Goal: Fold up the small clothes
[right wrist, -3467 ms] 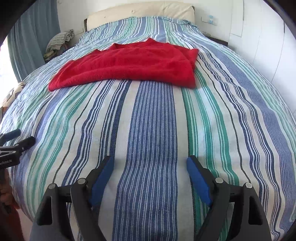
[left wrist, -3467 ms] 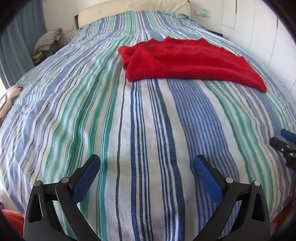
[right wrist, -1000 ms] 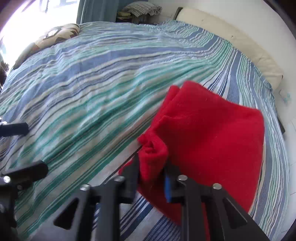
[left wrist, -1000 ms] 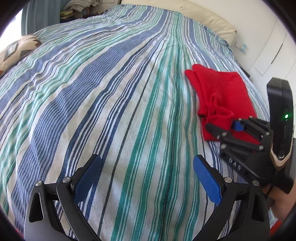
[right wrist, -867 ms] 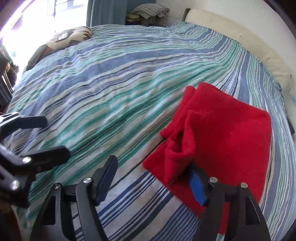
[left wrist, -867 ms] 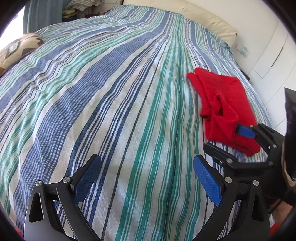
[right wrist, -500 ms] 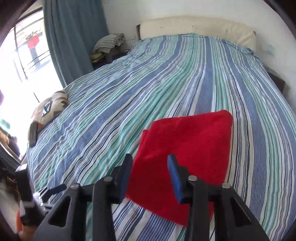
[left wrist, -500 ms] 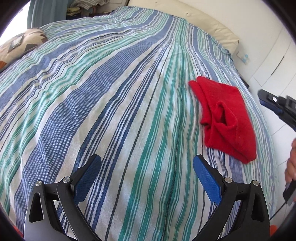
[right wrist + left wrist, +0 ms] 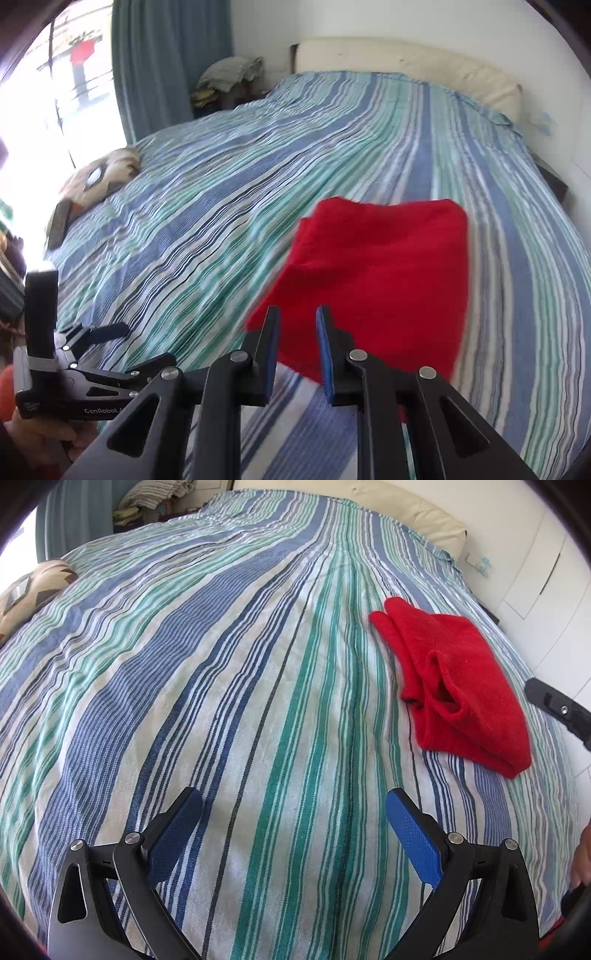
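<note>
Red garment (image 9: 465, 694) released, lying folded on the striped bed (image 9: 221, 664).
Compared with a second ago, the right gripper (image 9: 295, 345) has let go and lifted clear, its fingers just closing to a narrow gap on nothing; left gripper (image 9: 293, 823) hovers wide, empty. Fold judged essentially complete.

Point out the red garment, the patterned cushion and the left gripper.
red garment (image 9: 476, 686), left wrist view, on its flat upper layer.
patterned cushion (image 9: 94, 181), right wrist view, on its top face.
left gripper (image 9: 293, 830), left wrist view, midway between its blue-padded fingertips.
</note>
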`<action>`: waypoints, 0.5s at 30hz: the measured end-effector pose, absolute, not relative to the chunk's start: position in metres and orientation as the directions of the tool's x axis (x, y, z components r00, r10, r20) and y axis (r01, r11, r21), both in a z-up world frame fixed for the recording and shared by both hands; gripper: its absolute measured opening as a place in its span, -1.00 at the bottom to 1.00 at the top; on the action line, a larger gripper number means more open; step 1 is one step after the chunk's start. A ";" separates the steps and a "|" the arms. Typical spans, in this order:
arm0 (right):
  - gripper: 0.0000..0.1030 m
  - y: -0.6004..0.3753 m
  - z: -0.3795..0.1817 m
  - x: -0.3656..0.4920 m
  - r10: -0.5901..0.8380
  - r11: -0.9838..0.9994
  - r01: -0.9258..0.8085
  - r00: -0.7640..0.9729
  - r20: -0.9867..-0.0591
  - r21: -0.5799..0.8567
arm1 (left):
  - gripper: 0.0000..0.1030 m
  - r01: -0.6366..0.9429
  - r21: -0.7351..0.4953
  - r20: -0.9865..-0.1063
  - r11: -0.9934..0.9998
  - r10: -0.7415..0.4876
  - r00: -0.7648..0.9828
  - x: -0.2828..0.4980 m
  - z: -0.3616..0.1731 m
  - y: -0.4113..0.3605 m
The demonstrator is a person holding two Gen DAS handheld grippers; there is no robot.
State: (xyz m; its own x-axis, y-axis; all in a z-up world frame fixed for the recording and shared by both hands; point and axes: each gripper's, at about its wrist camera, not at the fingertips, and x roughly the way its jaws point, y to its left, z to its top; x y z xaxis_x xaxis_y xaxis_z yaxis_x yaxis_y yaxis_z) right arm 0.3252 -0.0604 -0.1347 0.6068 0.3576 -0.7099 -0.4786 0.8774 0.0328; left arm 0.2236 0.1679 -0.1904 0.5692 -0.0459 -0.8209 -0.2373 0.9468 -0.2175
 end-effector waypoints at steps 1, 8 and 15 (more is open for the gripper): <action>-0.61 -0.076 -0.136 0.328 0.340 0.897 -0.439 0.622 -0.705 0.045 | 0.94 -0.232 -0.213 -0.822 0.949 -0.046 0.568 0.224 -0.191 0.165; -0.60 -0.116 -0.217 0.351 0.245 0.931 -0.361 0.497 -0.832 0.059 | 0.94 -0.203 -0.132 -0.831 0.970 0.004 0.557 0.218 -0.195 0.155; -0.58 -0.097 -0.162 0.322 0.244 0.905 -0.425 0.502 -0.830 0.009 | 0.94 -0.222 -0.220 -0.819 0.950 -0.056 0.571 0.218 -0.188 0.166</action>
